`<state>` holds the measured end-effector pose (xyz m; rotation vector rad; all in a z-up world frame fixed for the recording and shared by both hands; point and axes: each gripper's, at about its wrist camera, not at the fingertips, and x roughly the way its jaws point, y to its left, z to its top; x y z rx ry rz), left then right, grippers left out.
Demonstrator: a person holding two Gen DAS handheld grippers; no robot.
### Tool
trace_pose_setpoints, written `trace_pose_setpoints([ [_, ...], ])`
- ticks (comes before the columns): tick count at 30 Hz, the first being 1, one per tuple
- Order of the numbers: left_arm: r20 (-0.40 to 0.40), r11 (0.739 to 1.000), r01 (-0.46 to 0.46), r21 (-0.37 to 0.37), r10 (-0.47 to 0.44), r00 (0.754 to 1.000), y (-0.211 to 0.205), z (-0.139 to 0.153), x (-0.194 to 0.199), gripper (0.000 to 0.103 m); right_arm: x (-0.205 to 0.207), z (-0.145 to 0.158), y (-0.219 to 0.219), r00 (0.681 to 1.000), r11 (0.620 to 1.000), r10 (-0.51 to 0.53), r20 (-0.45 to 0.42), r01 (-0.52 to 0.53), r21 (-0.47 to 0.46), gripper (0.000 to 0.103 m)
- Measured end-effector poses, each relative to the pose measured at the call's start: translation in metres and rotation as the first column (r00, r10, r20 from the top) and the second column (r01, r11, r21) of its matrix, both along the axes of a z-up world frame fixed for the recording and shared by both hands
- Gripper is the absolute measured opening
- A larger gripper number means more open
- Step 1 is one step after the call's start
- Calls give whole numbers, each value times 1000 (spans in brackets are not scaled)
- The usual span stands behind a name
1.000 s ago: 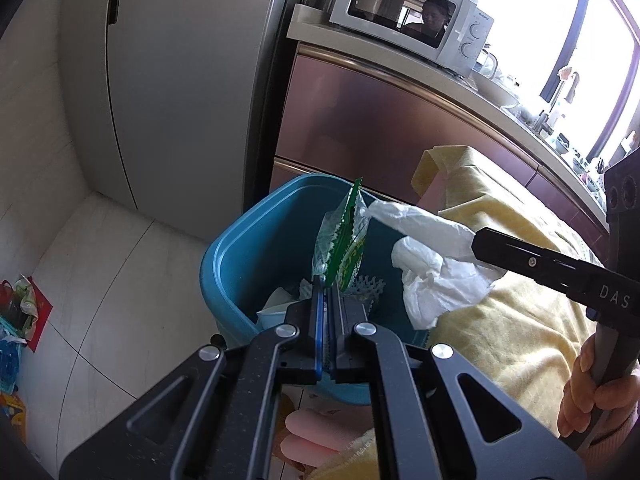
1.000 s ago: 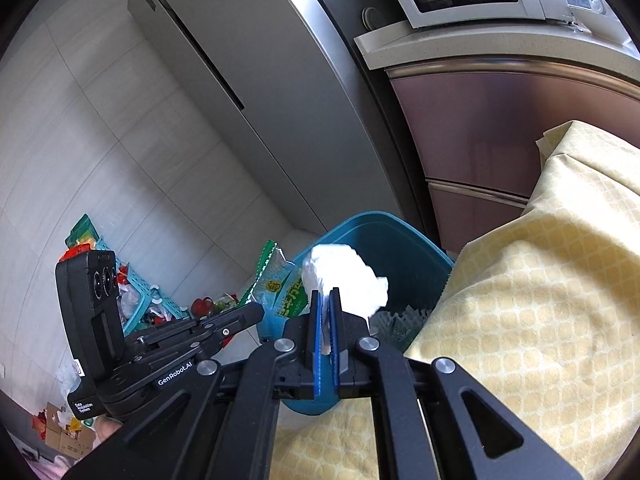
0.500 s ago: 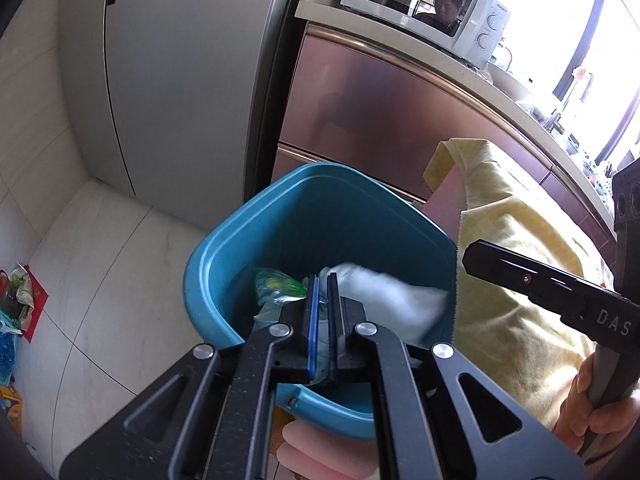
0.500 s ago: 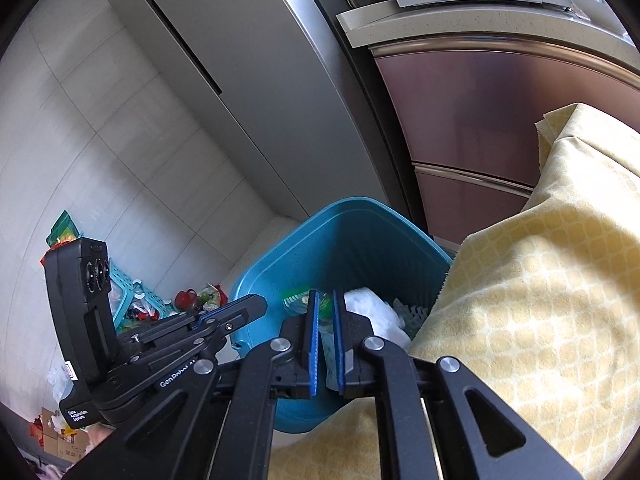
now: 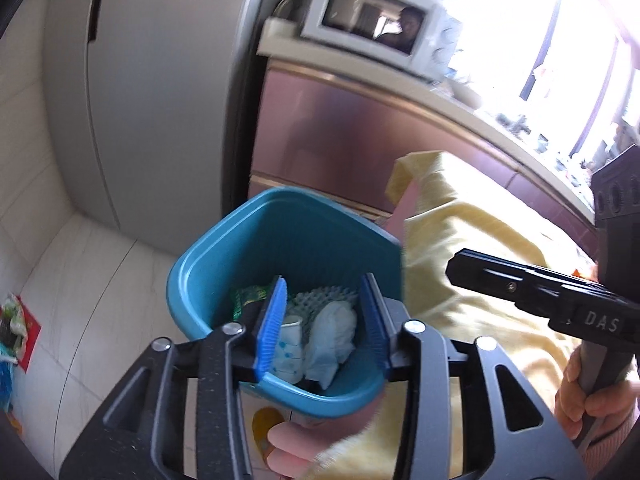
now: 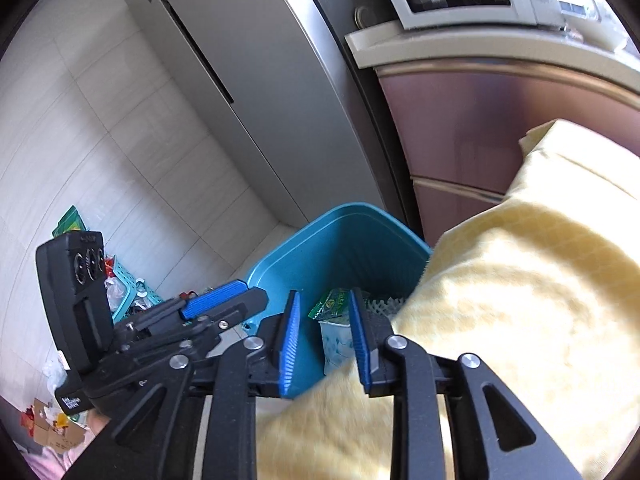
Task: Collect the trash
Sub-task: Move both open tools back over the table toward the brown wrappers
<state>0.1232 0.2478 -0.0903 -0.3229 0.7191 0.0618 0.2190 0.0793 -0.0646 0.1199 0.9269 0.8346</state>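
1. Left wrist view: left gripper (image 5: 326,320) is opening its jaws, nothing clamped; white tissue (image 5: 332,336) and green wrapper (image 5: 248,298) lie in the blue bin (image 5: 200,280) just beyond the fingers
2. Right gripper (image 6: 324,332) is likewise opening, empty, over the same bin
3. More litter likely remains on the tiled floor (image 6: 120,152), left of the fingers; yellow cloth (image 6: 520,300) lies right, fridge (image 6: 240,80) behind

White tiled floor (image 5: 80,280) seen; blue bin (image 5: 304,240) stood on it, litter (image 5: 16,320) scattered at left edge.
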Motion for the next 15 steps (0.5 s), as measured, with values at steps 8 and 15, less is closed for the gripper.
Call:
trace_pose_setpoints([
  [8,122,994,107,26,-110,986,-48,35,-23,65,-32,28,-67,992,998,-67,105,66,16,37],
  [15,151,965,260,32,-262,953,-113,48,-21,67,-52,35,-145,969,979,-202,139,203,10,38],
])
